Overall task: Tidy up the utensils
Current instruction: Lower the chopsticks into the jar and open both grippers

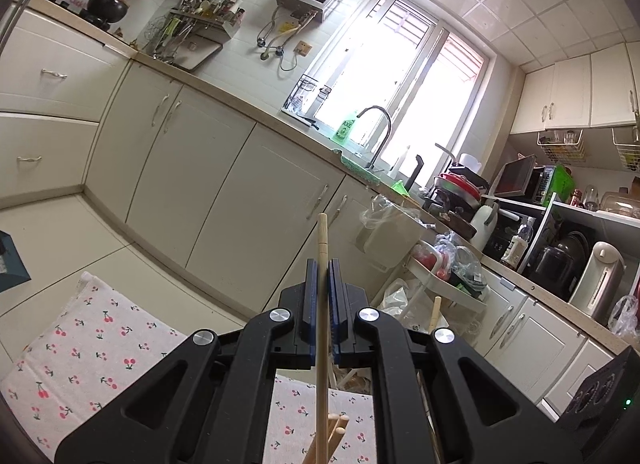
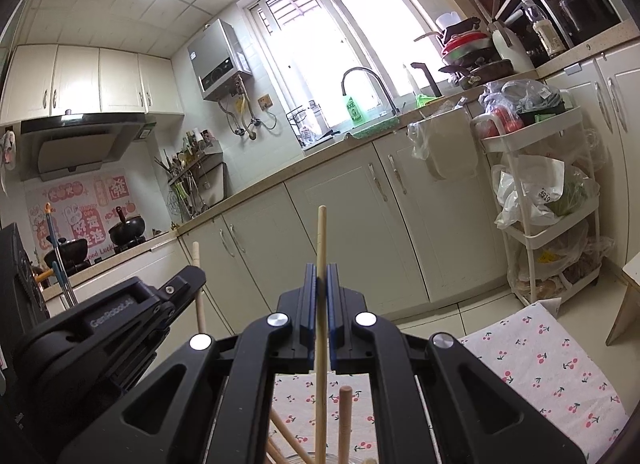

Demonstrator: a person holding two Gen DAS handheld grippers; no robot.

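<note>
My left gripper [image 1: 323,268] is shut on a wooden chopstick [image 1: 322,240] that stands upright between its blue pads, its top end well above the fingers. Below it several more wooden sticks [image 1: 338,424] poke up over the cherry-print cloth [image 1: 92,344]. My right gripper [image 2: 321,272] is shut on another upright wooden chopstick [image 2: 321,232]. Beneath it stand more wooden utensil handles [image 2: 345,408]; what holds them is hidden by the gripper body. In the right wrist view the left gripper [image 2: 188,276] shows at the left with its chopstick [image 2: 197,260].
A kitchen lies ahead: cream base cabinets [image 2: 344,223], a sink with a tall tap [image 2: 362,75] under the window, and a white trolley [image 2: 536,191] of bagged goods at the right. A utensil rack [image 1: 192,27] hangs on the tiled wall.
</note>
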